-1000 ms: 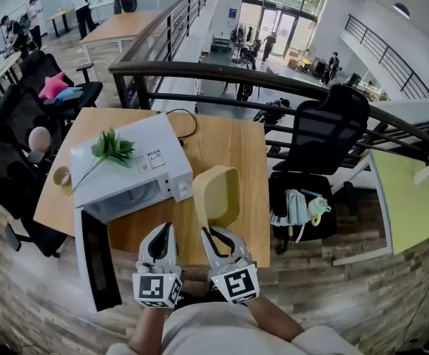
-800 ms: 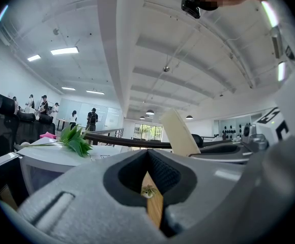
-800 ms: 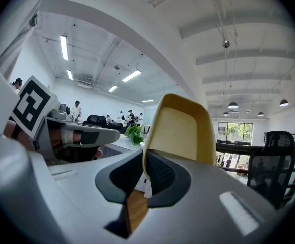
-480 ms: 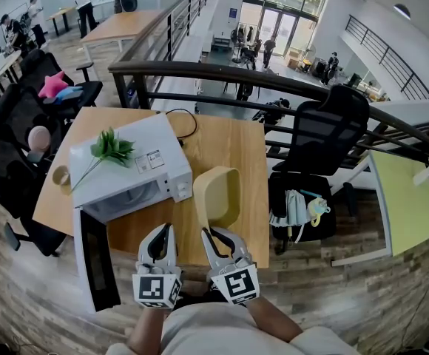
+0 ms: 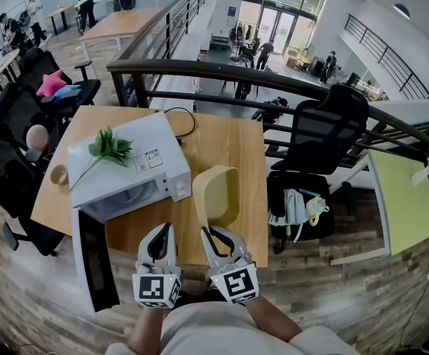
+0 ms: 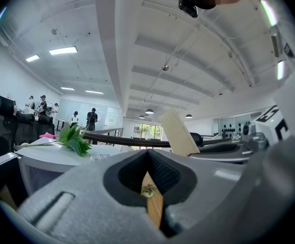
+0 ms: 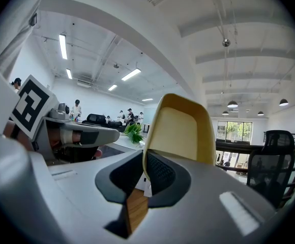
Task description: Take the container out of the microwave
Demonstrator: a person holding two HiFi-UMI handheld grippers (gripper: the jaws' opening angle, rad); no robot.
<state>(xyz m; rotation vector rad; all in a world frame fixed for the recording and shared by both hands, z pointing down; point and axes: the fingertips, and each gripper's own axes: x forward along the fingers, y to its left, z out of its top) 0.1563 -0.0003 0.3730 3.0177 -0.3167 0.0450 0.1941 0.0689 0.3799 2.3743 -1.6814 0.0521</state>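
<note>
The right hand-held gripper (image 5: 211, 234) pinches the rim of the yellow container (image 5: 218, 193), tilted over the worktop (image 5: 229, 143) outside the open microwave (image 5: 129, 165), the left hand-held gripper (image 5: 160, 235) closed and empty; that thin edge hold could slip.

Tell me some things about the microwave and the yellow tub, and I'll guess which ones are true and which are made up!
1. The microwave has its door open. True.
2. The container sits inside the microwave. False: it is outside, over the table, clamped by its rim in the right gripper.
3. A green plant lies on top of the microwave. True.
4. The left gripper holds the container too. False: its jaws are together with nothing between them.
</note>
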